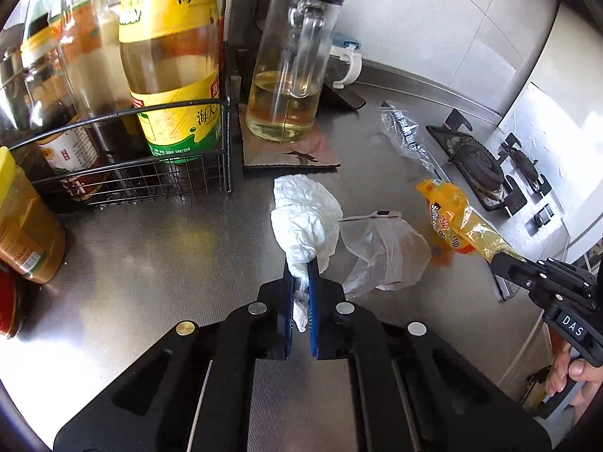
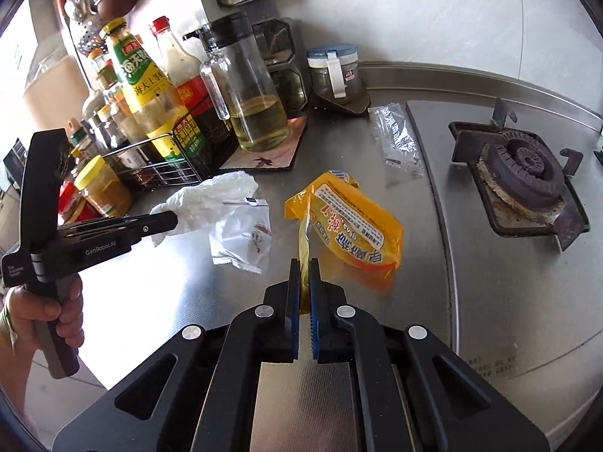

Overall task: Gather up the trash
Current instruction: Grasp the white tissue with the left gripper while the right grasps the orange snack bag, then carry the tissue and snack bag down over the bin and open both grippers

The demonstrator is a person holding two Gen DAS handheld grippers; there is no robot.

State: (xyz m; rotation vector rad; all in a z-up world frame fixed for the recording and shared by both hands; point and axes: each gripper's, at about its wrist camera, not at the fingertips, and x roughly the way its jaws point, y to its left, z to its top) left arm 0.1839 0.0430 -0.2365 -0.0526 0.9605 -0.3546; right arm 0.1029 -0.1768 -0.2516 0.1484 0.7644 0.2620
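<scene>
My left gripper (image 1: 300, 267) is shut on a crumpled white paper towel (image 1: 303, 214), also seen in the right wrist view (image 2: 211, 197), with the left gripper (image 2: 169, 220) at its near end. My right gripper (image 2: 304, 265) is shut on the edge of a yellow snack wrapper (image 2: 354, 226), which shows in the left wrist view (image 1: 452, 222) with the right gripper (image 1: 501, 260) at its lower end. A clear zip bag (image 1: 384, 252) lies on the steel counter (image 1: 158, 263) between the two, also in the right wrist view (image 2: 243, 239). A clear printed wrapper (image 2: 397, 137) lies near the stove.
A wire rack (image 1: 124, 173) with sauce bottles stands at the left. A glass oil jug (image 1: 290, 75) sits on a dark mat. A gas burner (image 2: 524, 173) is at the right. A yellow-lidded jar (image 1: 22, 226) stands at the left edge.
</scene>
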